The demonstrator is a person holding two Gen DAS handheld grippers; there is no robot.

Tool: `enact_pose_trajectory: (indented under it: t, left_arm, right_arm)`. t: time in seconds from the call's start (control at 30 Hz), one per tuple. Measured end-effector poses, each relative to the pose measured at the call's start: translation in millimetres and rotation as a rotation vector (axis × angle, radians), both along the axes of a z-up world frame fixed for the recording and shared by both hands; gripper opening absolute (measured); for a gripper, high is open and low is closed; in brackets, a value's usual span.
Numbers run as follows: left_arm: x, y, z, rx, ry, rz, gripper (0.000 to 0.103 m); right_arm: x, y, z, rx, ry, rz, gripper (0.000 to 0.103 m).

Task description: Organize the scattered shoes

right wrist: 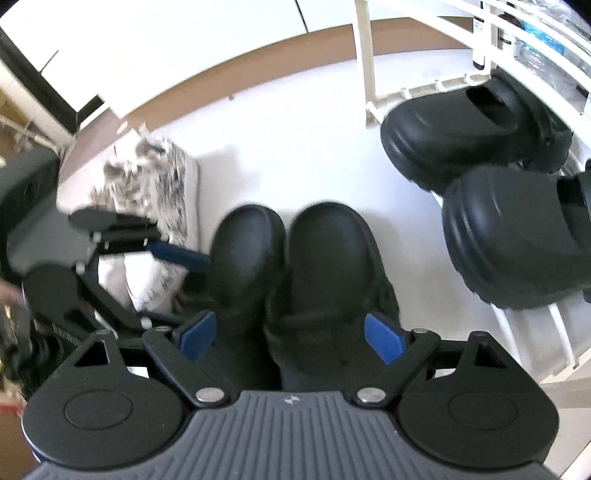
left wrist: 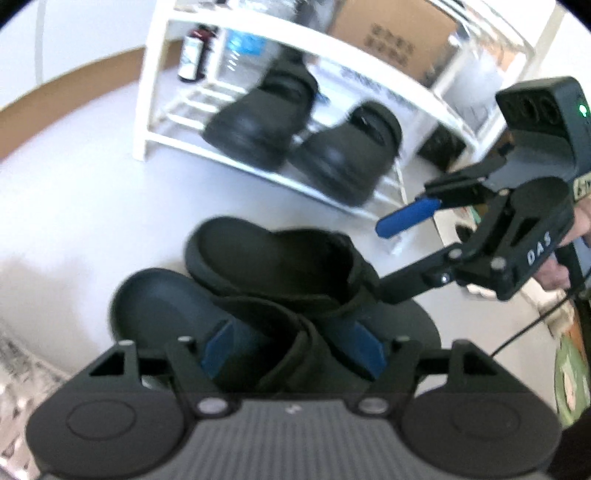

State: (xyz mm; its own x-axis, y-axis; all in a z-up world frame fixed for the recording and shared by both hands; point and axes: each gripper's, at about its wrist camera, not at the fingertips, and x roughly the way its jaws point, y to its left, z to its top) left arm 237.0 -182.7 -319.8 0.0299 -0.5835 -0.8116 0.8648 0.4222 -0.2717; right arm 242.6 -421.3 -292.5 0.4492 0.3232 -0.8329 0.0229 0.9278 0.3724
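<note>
Rack clogs motion-blurred; bottle label unreadable.

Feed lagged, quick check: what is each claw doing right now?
Left claw: open, straddling the black rubber clogs, not gripping.
Right claw: open, over the same clogs, holding nothing.

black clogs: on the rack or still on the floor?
On the rack: both black clogs sit on the white rack's bottom shelf, toes overhanging the front rail.

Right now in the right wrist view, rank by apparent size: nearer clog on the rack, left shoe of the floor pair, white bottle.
1. Nearer rack clog, though closeness inflates it.
2. Left floor shoe.
3. White bottle, far and partly hidden.
</note>
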Motion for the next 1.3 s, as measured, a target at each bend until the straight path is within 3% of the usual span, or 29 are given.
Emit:
enact_pose_trajectory:
  t: [0.07,0.13,0.27,0.43,0.7,0.93,0.97,1.03,1.3]
  left_arm:
    - [-3,13,7,-0.005,-0.012,0.044,0.075]
    - [-12,32,14,-0.020,-0.026,0.123,0.075]
    - [-29,60,24,-0.052,-0.037,0.229,0.075]
    - [-42,81,32,-0.082,-0.048,0.291,0.075]
    - [-32,111,29,-0.125,-0.006,0.421,0.075]
    - [-31,126,30,-0.130,0.001,0.462,0.075]
    - [-32,127,30,-0.130,0.001,0.467,0.075]
    - [-32,129,29,-0.132,0.006,0.476,0.075]
    - [-30,127,37,-0.173,0.006,0.493,0.075]
  right_arm:
    - [12,11,6,-0.021,0.027,0.016,0.075]
    - [22,18,9,-0.042,0.054,0.021,0.073]
    - [53,33,-7,-0.060,0.179,0.003,0.057]
    - [80,43,-29,-0.097,0.307,-0.037,0.053]
    - [87,61,-34,-0.162,0.392,-0.021,0.052]
    - [87,68,-54,-0.191,0.454,-0.028,0.050]
    - [86,68,-58,-0.187,0.458,-0.032,0.047]
    - [87,66,-68,-0.163,0.484,-0.034,0.029]
    - [67,61,-56,-0.183,0.444,-0.033,0.025]
